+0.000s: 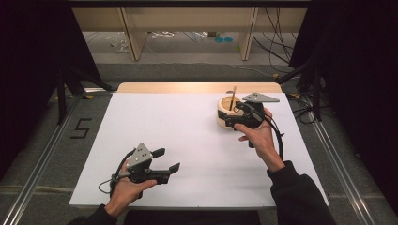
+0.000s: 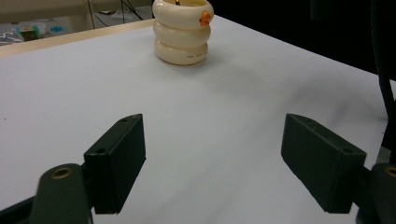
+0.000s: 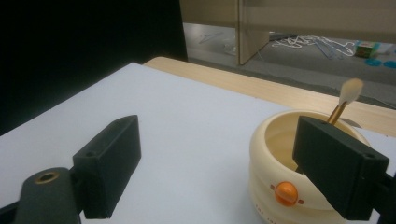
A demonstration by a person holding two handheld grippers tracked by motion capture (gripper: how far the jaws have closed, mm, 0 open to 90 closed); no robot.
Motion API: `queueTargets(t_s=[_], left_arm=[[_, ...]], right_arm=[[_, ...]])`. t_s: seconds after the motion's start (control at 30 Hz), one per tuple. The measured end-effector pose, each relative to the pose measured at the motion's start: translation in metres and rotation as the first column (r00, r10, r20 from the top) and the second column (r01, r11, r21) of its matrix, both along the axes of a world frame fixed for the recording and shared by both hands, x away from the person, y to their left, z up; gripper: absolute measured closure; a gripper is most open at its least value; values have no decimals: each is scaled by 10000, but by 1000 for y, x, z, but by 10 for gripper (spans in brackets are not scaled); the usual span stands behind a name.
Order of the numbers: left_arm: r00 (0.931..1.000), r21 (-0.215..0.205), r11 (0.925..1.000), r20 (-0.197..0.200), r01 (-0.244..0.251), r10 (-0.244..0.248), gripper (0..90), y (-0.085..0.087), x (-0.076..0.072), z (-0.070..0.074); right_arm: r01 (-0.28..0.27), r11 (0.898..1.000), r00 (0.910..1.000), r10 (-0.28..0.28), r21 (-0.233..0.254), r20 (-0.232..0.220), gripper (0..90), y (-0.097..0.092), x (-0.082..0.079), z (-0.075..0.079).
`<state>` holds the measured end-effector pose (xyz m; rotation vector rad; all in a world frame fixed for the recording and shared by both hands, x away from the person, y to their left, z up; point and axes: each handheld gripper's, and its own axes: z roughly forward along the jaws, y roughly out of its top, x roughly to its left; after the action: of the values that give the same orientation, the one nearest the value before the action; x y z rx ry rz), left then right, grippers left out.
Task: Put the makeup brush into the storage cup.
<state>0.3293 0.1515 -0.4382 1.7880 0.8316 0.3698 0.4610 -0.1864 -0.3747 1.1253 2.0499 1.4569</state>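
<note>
Hovering wide beside the pot (image 1: pixel 228 115) to reach its stick (image 1: pixel 233 97), right claw (image 1: pixel 233 116); left claw (image 1: pixel 166 161) idle, wide, over the tabletop (image 1: pixel 187 140)

A white rectangular desk (image 1: pixel 187 140) fills the middle. At about 2 o'clock on it stands a cream ribbed round pot (image 1: pixel 226 115) with a thin wooden stick (image 1: pixel 232 97) standing upright inside. The right black tongs (image 1: pixel 233 115), held by a hand, are at the pot's right side, touching it. At 7 o'clock the left black tongs (image 1: pixel 169 160) rest with jaws apart, pointing right.
</note>
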Motion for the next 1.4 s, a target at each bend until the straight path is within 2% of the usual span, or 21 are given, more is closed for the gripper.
queueTargets(t_s=[0.13, 0.3, 0.33, 0.47, 0.5, 0.6, 0.67, 0.73, 0.8, 0.87, 0.9, 0.97, 1.03, 1.07, 1.13, 1.17, 1.2, 1.3, 1.33, 1.4], left_arm=[[10000, -5, 10000, 1, -5, 5, 216, 0, 0, 0], [10000, -69, 10000, 34, 47, -47, 216, 0, 1, 0], [10000, -74, 10000, 34, 38, -37, 216, 0, 1, 0], [10000, -83, 10000, 36, 34, -33, 216, 0, 1, 0], [10000, -84, 10000, 42, 37, -37, 215, 0, 1, 0], [10000, -47, 10000, 26, -38, 38, 215, 0, 0, 0], [10000, -18, 10000, 34, -27, 27, 216, 1, 0, 0], [10000, -20, 10000, 34, -25, 25, 215, 0, 0, 1], [10000, -36, 10000, 69, 3, -3, 216, 0, 0, 1], [10000, -12, 10000, 34, -27, 27, 215, 0, 0, 0], [10000, -9, 10000, 28, -24, 24, 215, 1, 0, 0], [10000, -54, 10000, 62, -27, 27, 215, 1, 0, 1], [10000, -29, 10000, 57, -21, 21, 215, 1, 0, 1], [10000, -15, 10000, 56, -19, 19, 215, 1, 0, 1], [10000, 18, 10000, 39, -9, 9, 215, 1, 0, 1], [10000, 12, 10000, 36, -12, 12, 215, 1, 0, 1], [10000, -3, 10000, 37, -10, 10, 214, 1, 0, 0], [10000, -7, 10000, 40, -33, 33, 214, 1, 1, 1], [10000, -65, 10000, 61, -22, 22, 214, 1, 1, 0], [10000, -8, 10000, 52, -31, 31, 215, 1, 1, 1]], right_arm=[[-85, 9999, 9999, 84, 79, 55, 159, 2, -3, -2], [-180, 9998, 9998, 181, -78, 128, 159, 4, -8, -3], [-220, 9997, 9997, 220, 59, 59, 160, 5, -10, -3], [-322, 9995, 9992, 320, 74, 249, 159, 6, -13, -5], [-359, 9993, 9993, 358, 136, 51, 159, 7, -15, -4], [-468, 9987, 9986, 463, 180, 251, 160, 7, -18, -5], [-498, 9984, 9988, 497, 251, 47, 160, 7, -20, -5], [-536, 9984, 9983, 532, 159, 225, 160, 7, -22, -8], [-578, 9982, 9983, 578, 141, 13, 160, 8, -25, -10], [-663, 9977, 9978, 663, 108, 38, 160, 8, -26, -12], [-658, 9978, 9976, 655, 125, 245, 160, 8, -25, -14], [-702, 9973, 9975, 702, 214, -17, 160, 8, -28, -15], [-724, 9973, 9971, 720, 143, 265, 160, 8, -28, -18], [-727, 9970, 9974, 727, 271, 20, 160, 8, -31, -18], [-809, 9965, 9967, 808, 213, 70, 159, 8, -32, -20], [-752, 9971, 9968, 748, 126, 283, 159, 8, -32, -22], [-768, 9969, 9970, 768, 194, 10, 159, 8, -35, -22], [-869, 9960, 9961, 866, 219, 174, 160, 8, -38, -26], [-903, 9958, 9953, 896, 177, 377, 159, 8, -39, -27], [-1018, 9944, 9948, 1015, 275, 129, 159, 8, -42, -28]])
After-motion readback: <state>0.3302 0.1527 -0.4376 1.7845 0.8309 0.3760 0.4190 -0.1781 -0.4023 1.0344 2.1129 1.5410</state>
